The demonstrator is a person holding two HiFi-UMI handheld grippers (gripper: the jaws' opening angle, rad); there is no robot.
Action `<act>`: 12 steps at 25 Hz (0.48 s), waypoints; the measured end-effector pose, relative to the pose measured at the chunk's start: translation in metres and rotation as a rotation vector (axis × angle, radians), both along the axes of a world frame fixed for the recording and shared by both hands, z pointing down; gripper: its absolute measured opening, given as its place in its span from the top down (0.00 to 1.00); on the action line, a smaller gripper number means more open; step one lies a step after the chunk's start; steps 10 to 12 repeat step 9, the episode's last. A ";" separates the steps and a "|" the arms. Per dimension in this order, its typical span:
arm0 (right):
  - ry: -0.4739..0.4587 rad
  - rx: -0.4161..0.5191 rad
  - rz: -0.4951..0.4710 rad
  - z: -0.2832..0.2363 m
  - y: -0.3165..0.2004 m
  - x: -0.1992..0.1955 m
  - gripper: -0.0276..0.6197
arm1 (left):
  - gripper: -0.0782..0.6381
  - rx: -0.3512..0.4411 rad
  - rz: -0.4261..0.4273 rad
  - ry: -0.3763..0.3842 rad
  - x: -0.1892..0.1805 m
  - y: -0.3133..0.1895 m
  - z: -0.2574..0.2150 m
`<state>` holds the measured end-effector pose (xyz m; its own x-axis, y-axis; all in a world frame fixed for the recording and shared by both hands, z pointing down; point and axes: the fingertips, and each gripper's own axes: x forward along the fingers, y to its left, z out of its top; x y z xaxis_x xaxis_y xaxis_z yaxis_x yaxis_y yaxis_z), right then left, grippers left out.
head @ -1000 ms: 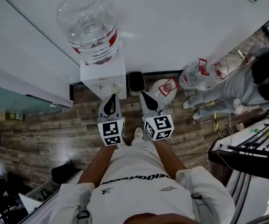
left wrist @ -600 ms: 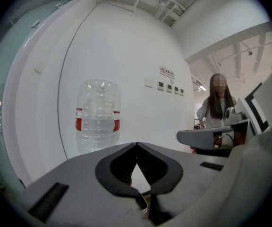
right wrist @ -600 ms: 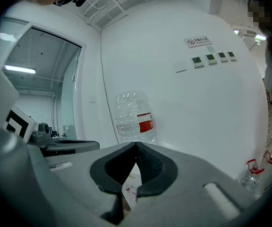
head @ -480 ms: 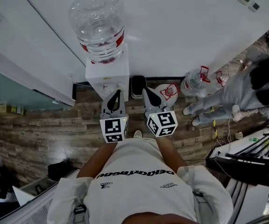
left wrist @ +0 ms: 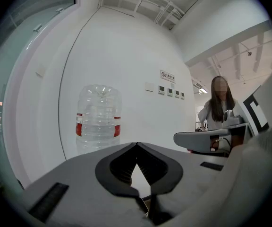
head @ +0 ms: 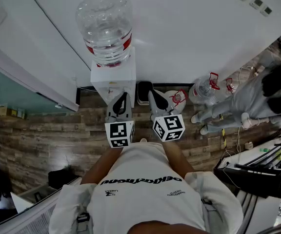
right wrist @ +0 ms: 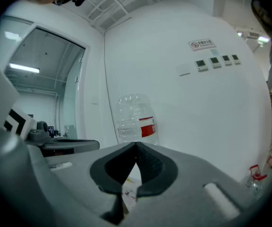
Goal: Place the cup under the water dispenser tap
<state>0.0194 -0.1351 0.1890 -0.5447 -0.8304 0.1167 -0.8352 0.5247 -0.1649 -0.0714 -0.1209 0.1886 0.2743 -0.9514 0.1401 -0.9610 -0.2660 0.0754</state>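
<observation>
The left tongs [left wrist: 137, 145] are showing their jaws pressed together at the tips, with nothing clamped between them. The right tongs [right wrist: 136, 145] are doing the same, closed and empty. In the head view the person is holding the two side by side, just apart, in front of the body, and both are pointing away toward the water dispenser [head: 112, 78].

Under them the wood floor [head: 48, 130] is running left and right. The white dispenser is standing against the far wall [head: 189, 38], slightly left of the tongs' line, and it is carrying a big clear bottle [head: 105, 26] with a red label on top. Just right of the dispenser a dark bin [head: 143, 92] is sitting on the floor. Further right some spare bottles [head: 206, 87] are lying near a seated person [head: 262, 94].

The cup is not appearing in any view: not in either pair of jaws, not on the floor, not at the dispenser's front. The tap is too small to make out, with the tips of the tongs partly covering that face.

So the task is looking barely begun. The cup is waiting to be found, gripped, carried across and set under the tap.
</observation>
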 end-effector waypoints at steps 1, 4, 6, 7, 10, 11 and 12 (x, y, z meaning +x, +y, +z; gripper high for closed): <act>0.000 0.002 -0.001 -0.001 0.000 0.000 0.96 | 0.90 0.002 0.002 0.000 0.001 0.000 -0.001; -0.002 0.011 -0.004 -0.004 0.000 -0.001 0.96 | 0.90 0.012 0.008 0.001 0.003 0.000 -0.004; -0.004 0.015 -0.004 -0.005 0.002 -0.001 0.96 | 0.90 0.016 0.010 0.001 0.004 0.001 -0.004; -0.004 0.016 -0.004 -0.005 0.002 -0.001 0.96 | 0.90 0.016 0.011 0.001 0.005 0.002 -0.004; -0.004 0.018 -0.006 -0.005 0.004 0.000 0.96 | 0.90 0.015 0.012 0.002 0.006 0.004 -0.003; -0.004 0.018 -0.006 -0.005 0.004 0.000 0.96 | 0.90 0.015 0.012 0.002 0.006 0.004 -0.003; -0.004 0.018 -0.006 -0.005 0.004 0.000 0.96 | 0.90 0.015 0.012 0.002 0.006 0.004 -0.003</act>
